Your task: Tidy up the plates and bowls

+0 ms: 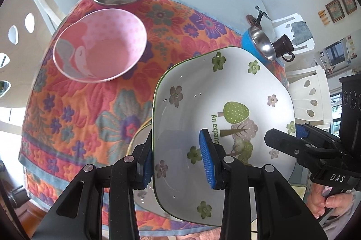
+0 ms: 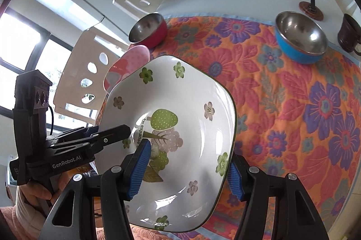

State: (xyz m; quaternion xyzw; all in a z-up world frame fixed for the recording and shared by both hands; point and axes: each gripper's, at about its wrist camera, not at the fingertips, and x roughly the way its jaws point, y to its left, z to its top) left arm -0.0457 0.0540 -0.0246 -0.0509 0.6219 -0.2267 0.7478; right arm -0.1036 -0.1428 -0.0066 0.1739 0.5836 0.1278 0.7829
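Two grippers gripped one white square plate with green flowers [image 1: 216,91] above the orange floral quilted cloth [image 1: 90,104]. We saw our left gripper [image 1: 179,161] and right gripper [image 2: 188,168] pinching opposite rims; a second plate [image 1: 140,138] underneath stayed mostly hidden.

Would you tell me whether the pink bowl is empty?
Empty as far as shown: the left wrist view looks into the pink bowl and shows only its printed inside.
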